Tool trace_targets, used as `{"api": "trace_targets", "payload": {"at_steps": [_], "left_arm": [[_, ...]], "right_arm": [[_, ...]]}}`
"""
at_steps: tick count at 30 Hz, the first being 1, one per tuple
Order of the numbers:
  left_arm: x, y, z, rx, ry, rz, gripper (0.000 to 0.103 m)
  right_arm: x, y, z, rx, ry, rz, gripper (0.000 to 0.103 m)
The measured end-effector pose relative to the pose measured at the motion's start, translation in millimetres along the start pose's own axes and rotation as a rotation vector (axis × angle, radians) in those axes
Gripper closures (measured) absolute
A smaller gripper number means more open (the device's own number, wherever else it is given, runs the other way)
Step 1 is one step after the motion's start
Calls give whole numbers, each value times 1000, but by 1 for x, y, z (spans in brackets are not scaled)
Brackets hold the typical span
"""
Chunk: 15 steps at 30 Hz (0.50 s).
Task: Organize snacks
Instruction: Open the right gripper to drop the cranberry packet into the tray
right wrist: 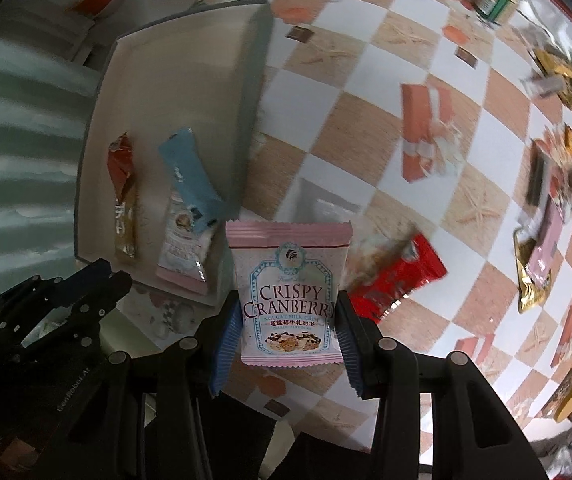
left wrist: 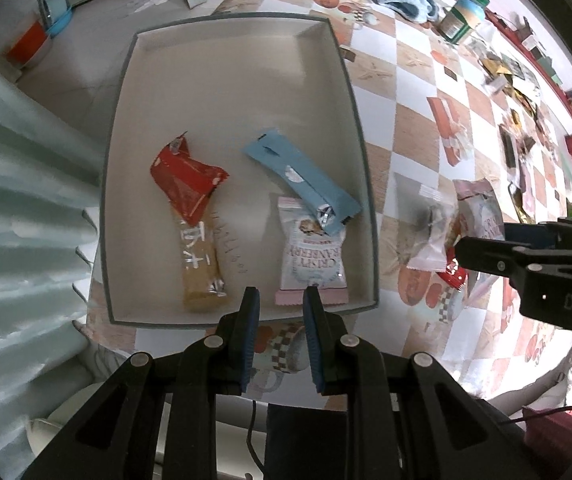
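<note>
Between the fingers of the right gripper [right wrist: 287,320], pinched upright above the checkered tablecloth [right wrist: 373,80]: a pink cranberry packet [right wrist: 287,292], just right of the box [left wrist: 230,80]. Seen whole only from the left wrist, four snacks in that box: one red packet [left wrist: 188,182], one tan bar [left wrist: 202,270], one blue stick [left wrist: 301,176], one second cranberry packet [left wrist: 311,264]. Left gripper [left wrist: 280,304] spread, empty, at the near rim.

- The box [left wrist: 242,80] has its far half bare, open from above.
- Its near half holds a red packet [left wrist: 186,180], blue bar [left wrist: 305,178] and cranberry packet [left wrist: 311,256].
</note>
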State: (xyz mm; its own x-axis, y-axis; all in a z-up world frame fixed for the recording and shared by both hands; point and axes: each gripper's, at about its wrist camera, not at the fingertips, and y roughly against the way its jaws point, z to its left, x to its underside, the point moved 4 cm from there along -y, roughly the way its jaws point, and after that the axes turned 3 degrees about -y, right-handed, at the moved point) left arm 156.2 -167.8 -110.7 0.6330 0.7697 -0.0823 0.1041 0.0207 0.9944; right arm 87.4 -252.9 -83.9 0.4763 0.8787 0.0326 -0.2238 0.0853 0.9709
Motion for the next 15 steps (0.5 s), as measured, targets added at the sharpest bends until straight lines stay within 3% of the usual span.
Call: {"api": "trace_targets", "payload": {"at_steps": [15], "left_arm": [[-16, -12, 37, -39, 75, 7, 78]], "right_arm": [[-39, -8, 54, -41, 70, -8, 56]]}}
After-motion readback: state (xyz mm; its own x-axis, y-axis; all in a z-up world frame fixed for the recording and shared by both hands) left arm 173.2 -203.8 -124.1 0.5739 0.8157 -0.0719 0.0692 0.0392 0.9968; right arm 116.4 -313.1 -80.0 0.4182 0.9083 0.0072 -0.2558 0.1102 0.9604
